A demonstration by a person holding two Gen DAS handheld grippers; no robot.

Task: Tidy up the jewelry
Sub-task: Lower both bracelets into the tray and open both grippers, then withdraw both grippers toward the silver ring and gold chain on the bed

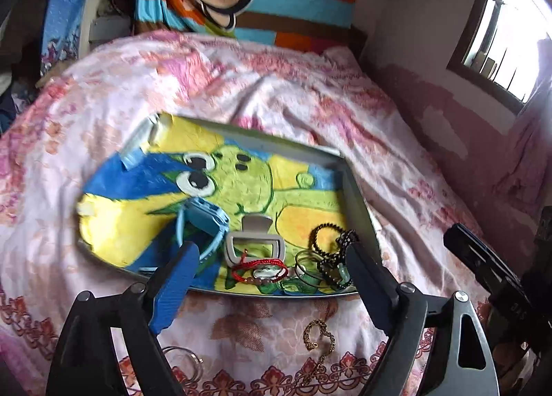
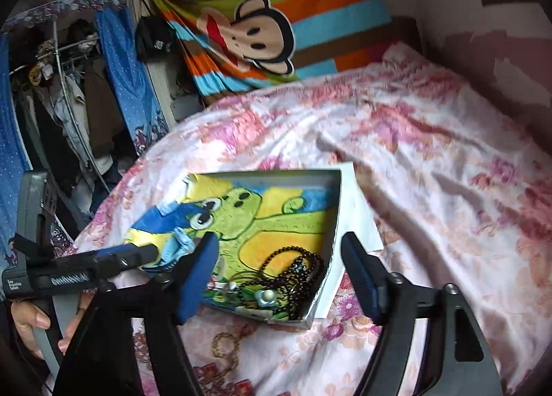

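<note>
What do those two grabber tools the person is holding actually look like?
Each is a black, wishbone-shaped frame with silver bolts and two flat ribbed jaws. The left gripper has one bright blue jaw and one that looks dark. The right gripper has blue jaws. The right wrist view shows the left tool's grey and black handle with white lettering, in a bare hand.

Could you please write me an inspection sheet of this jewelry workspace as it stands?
Surface: floral bedspread, rumpled.
Job's things: tray lined with a cartoon cloth, holding blue watch, grey hair claw, red cord bracelet and dark bead strings; gold chain and clear bangles lie on the bedspread outside it.
Clutter: nothing seen.
Grippers: left tool open, empty; right tool open, empty.
Cables: nothing seen.
Surroundings: striped monkey towel, window, clothes rack.
</note>
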